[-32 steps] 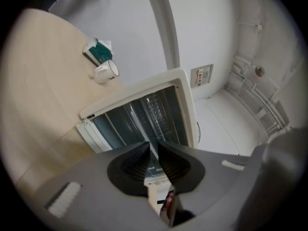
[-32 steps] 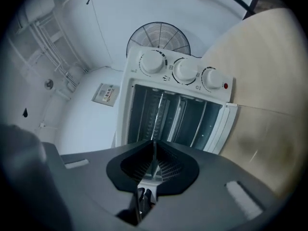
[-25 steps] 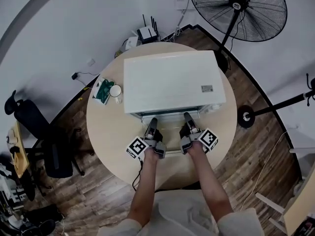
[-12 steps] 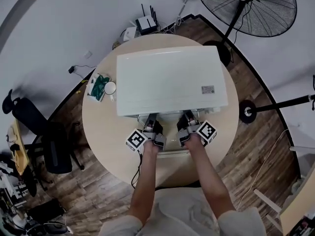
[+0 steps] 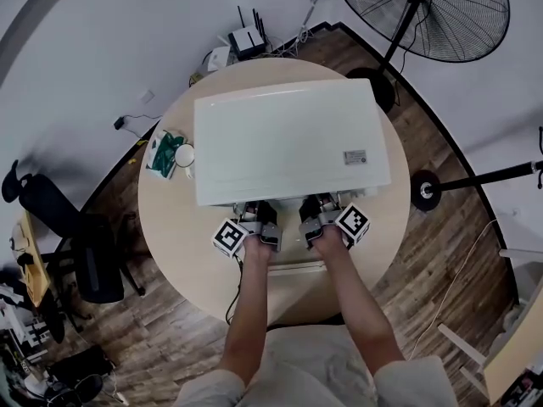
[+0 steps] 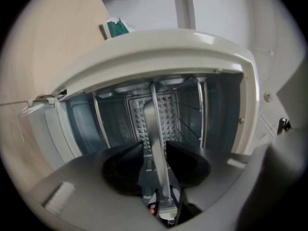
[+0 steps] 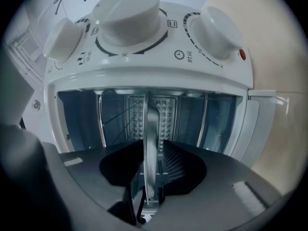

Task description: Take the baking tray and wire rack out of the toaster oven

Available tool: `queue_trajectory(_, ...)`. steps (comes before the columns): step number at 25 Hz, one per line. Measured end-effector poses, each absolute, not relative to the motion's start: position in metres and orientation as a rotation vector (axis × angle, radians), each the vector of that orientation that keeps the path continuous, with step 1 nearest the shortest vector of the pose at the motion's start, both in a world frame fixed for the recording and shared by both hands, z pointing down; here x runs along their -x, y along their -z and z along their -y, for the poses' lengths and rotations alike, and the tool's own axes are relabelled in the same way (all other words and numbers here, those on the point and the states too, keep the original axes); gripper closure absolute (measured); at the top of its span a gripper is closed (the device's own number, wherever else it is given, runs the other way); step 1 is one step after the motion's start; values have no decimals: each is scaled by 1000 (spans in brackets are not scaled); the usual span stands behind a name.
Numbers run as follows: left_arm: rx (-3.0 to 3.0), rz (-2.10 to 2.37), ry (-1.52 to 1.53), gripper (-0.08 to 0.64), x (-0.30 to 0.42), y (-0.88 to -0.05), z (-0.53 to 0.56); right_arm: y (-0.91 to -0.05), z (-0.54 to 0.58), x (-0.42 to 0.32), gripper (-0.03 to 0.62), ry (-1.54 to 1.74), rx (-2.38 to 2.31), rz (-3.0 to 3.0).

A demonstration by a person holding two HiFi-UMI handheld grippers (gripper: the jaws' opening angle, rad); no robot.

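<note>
Closed in on the toaster oven (image 5: 288, 138) over the last second: from out above the round table (image 5: 174, 227), clear of the open front, to tucked right under the oven's front lip in the head view. Kept both tools level and rolled onto their sides, hence shelves drawn up-and-down in the 2 gripper views.

Just been spreading the left gripper (image 6: 155, 150) to its widest, and slid it over the front rim of the baking tray (image 6: 153, 121): 1 pad to each face of the thin grey sheet, not pressing, a sliver of gap on both sides. Likewise with the right gripper (image 7: 153, 150): just been opening, now wide, astride the same rim further along, clamped on nothing.

Leaves the tray inside the oven, apparently seated on its side rails, reached only at the front edge. Leaves untouched, too, the thin wires of what looks like the wire rack (image 6: 186, 113), 1 level over from the tray and also inside.

Means approach finished, grasp not yet made, 0 of 2 items out. Calls next, by this reading, for squeezing both grippers shut on the rim together, then drawing straight out and level. Risks a tilted or jammed tray with an uneven pull, or a slip off so thin a lip with a shallow bite.
</note>
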State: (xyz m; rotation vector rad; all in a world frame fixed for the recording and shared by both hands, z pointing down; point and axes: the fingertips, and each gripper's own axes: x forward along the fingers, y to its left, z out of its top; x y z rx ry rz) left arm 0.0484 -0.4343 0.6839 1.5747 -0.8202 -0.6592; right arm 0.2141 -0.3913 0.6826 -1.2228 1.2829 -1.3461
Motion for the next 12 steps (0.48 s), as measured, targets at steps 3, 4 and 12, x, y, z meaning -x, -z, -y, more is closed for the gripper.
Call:
queue_trajectory(3,-1541,850,670,393,-44,-686,439,-682,394,-214,473,1347,1204,-1257)
queue_trajectory(4,-1528,851,672,396,-43,-687,439,-683,393,-214,478,1355,1214,-1249)
queue_trajectory(12,-1480,850,670,413,-44,-687,436,-680,390,-215,514,1349,1195,-1214)
